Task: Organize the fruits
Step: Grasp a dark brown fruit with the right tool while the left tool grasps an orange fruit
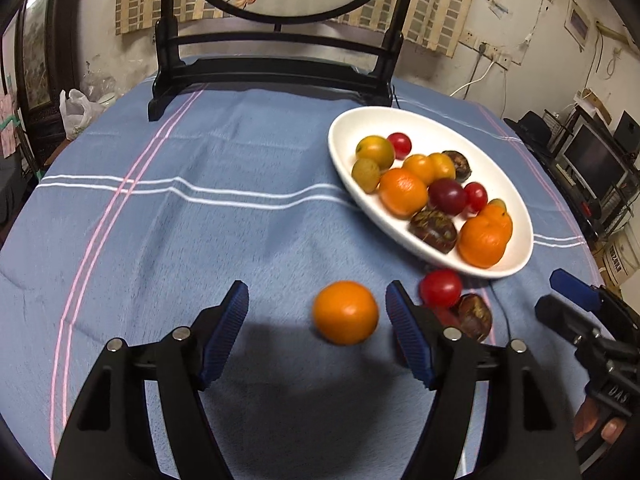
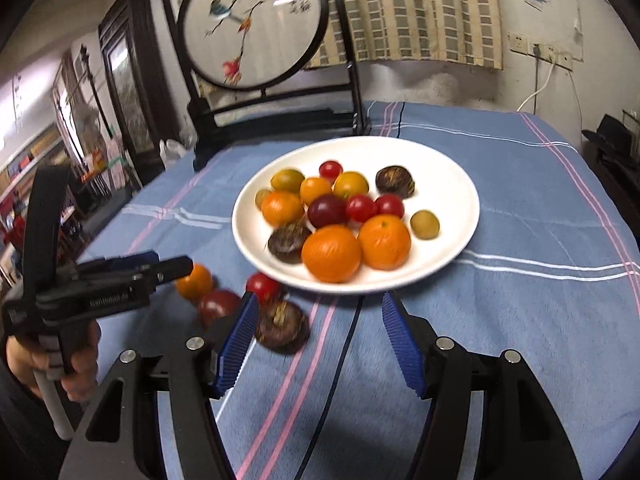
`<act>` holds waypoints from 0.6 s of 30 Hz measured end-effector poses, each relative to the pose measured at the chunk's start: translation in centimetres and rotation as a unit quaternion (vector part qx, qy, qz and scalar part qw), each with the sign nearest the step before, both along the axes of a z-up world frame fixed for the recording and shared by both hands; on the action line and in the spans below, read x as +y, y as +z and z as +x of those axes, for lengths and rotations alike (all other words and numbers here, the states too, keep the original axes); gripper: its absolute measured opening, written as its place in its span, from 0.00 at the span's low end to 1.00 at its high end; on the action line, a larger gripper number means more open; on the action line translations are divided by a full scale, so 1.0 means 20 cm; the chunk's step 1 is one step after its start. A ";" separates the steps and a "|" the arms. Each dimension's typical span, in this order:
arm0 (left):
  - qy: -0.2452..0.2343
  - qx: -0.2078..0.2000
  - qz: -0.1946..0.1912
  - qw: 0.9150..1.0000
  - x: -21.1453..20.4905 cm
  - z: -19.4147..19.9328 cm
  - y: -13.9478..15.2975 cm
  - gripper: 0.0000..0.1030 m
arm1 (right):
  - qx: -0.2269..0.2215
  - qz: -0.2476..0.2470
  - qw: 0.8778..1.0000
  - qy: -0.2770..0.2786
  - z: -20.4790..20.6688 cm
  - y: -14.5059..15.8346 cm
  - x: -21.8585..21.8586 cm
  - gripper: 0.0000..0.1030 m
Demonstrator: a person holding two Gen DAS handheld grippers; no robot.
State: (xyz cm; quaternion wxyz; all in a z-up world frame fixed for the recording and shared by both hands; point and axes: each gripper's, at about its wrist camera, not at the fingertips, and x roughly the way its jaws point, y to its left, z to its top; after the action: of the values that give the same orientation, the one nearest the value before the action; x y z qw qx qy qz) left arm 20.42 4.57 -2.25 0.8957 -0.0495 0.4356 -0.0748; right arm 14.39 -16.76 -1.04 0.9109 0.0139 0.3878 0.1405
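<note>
A small orange [image 1: 345,312] lies on the blue tablecloth [image 1: 200,240], outside the white plate [image 1: 400,120], and it sits right between the two fingers of the left gripper [image 1: 316,320]. The jaws are spread wide, with a gap on each side of the fruit, so nothing is pinched yet. I think the gripper stands this way because it is lined up to close on the orange and carry it to the plate.

Just to the right of this orange three more fruits wait on the cloth: a red cherry tomato [image 1: 440,288], a dark brown fruit [image 1: 475,317] and, in the right wrist view, a dark red plum [image 2: 218,306]. They lie close together near the rim of the plate, the tomato nearly under its edge. They appear to be the last pieces to gather.

The plate holds most of the fruits already: oranges, small tomatoes, a plum, yellow-green ones and dark brown ones, heaped toward the middle. This tells me the task is far along.

The right gripper [image 2: 316,340] hovers above the cloth in front of the plate, its jaws also spread and empty. Its left finger is just beside the dark brown fruit, so that one may be its next target, but this is only my guess.

Behind the plate stands a round embroidered screen [image 2: 252,28] in a dark frame.
</note>
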 end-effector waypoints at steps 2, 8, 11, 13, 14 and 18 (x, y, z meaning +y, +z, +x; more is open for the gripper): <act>-0.001 -0.002 0.004 1.000 0.01 0.00 -0.01 0.68 | 0.019 -0.021 1.000 0.006 0.00 -0.05 0.04 0.63; -0.002 -0.001 0.011 1.000 0.01 0.00 -0.02 0.68 | 0.046 -0.085 0.995 0.026 0.01 -0.16 0.17 0.63; -0.009 0.000 0.016 1.000 -0.01 -0.01 -0.03 0.69 | 0.049 -0.103 0.993 0.027 0.03 -0.19 0.21 0.62; -0.010 -0.007 0.022 1.000 -0.02 -0.02 -0.02 0.69 | 0.052 -0.109 0.992 0.031 0.06 -0.20 0.24 0.61; -0.011 -0.008 0.023 1.000 -0.02 -0.02 -0.01 0.69 | 0.053 -0.111 0.992 0.033 0.07 -0.20 0.25 0.61; -0.012 -0.002 0.014 1.000 -0.01 -0.02 -0.02 0.69 | 0.039 -0.123 0.991 0.045 0.10 -0.21 0.30 0.54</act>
State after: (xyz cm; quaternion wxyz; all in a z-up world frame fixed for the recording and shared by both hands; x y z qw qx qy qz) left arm 20.01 4.41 -2.56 0.8964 -0.0314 0.4351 -0.0790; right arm 16.30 -10.71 -5.14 0.8824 -0.1105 0.4380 0.1319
